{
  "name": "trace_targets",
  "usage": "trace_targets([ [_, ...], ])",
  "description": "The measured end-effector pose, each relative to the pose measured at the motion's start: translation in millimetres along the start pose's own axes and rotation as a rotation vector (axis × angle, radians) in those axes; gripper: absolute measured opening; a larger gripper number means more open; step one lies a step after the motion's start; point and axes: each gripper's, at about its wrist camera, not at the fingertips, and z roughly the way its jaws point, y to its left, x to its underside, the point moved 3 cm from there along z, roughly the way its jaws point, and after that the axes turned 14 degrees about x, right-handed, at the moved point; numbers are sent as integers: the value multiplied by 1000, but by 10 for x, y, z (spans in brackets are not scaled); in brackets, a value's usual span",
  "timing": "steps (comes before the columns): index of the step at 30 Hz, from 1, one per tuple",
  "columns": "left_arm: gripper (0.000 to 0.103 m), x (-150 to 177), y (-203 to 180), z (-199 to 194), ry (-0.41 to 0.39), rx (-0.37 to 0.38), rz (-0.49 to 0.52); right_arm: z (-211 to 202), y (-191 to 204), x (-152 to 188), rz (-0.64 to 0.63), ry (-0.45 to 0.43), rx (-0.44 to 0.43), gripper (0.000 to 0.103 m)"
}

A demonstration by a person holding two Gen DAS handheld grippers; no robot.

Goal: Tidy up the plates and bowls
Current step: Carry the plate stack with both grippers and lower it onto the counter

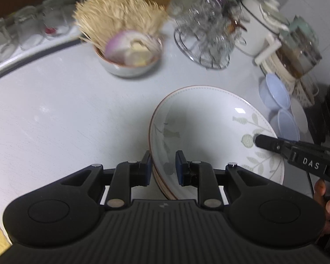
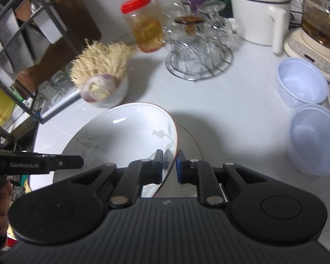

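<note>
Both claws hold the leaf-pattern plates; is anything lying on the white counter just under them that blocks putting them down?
Nothing visible blocks it: the counter near the plates is bare; the onion bowl and plastic bowls stand apart.

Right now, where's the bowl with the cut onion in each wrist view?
Left wrist: cut-onion bowl upper centre, behind the leaf-print plate.
Right wrist: cut-onion bowl left of centre, just beyond the plate's far rim.
Shared landmark: wire glass rack, to the bowl's right in both.
</note>
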Motion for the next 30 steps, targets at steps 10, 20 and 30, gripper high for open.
trace_targets([
  [10,26,100,-62,228,51,-45,-13,193,-196,40,13,49,-38,15],
  [20,26,110,-43,263,37,-37,-83,351,-314,53,16,84,-38,14],
  [30,26,158,72,127,7,-42,-174,368,-303,-68,-23,95,-46,17],
])
